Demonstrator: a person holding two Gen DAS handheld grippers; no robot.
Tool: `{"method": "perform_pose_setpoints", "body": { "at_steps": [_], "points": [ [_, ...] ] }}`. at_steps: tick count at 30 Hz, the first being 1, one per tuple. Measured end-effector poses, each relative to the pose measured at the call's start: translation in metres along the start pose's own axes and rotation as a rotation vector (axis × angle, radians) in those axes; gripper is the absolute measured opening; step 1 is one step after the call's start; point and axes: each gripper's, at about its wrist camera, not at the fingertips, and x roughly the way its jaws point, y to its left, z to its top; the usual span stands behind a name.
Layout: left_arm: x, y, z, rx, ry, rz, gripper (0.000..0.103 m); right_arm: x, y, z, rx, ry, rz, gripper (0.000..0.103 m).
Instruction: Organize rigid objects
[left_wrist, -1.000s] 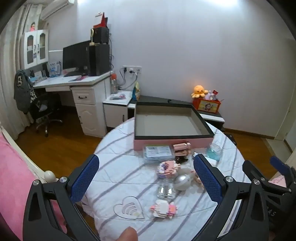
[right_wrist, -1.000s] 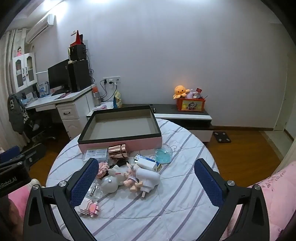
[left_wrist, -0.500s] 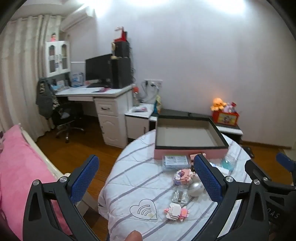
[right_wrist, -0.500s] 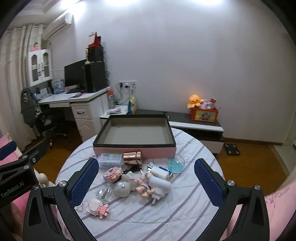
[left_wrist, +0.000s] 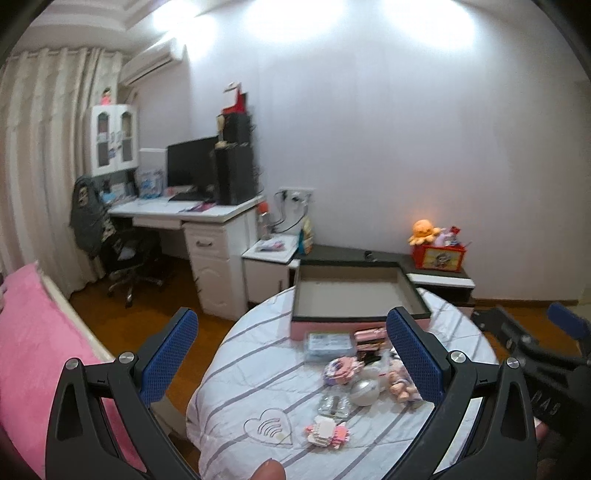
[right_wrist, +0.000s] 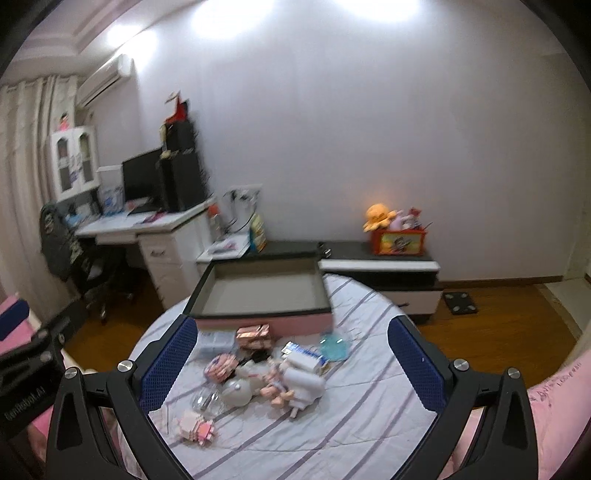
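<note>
Right wrist view shows the heap of small toys (right_wrist: 258, 373) on the striped table (right_wrist: 369, 417), just before the empty pink box (right_wrist: 264, 291), lying ahead and slightly left of the wide-open, empty right gripper (right_wrist: 291, 369), while the left gripper (left_wrist: 291, 354), equally spread and empty, hangs back.

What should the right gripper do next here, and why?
Probably lower the right gripper, now open and empty above the table, toward the white block at the near right of the clutter. The pink-sided box behind the pile looks empty, so nothing seems sorted yet, and that block looks like the easiest first pick.
</note>
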Motion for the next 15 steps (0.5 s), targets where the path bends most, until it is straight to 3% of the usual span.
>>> {"method": "perform_pose_setpoints", "body": {
  "at_steps": [8,15],
  "points": [
    [-0.024,-0.003,0.009,0.011,-0.058,-0.108,0.103,-0.055,-0.005,0.018,0.026,-0.116,-0.131,0.103],
    [-0.034,0.003,0.005,-0.013,-0.067,-0.092,0.103,-0.064,0.003,0.019,0.000,-0.134,-0.101,0.103]
  ]
}}
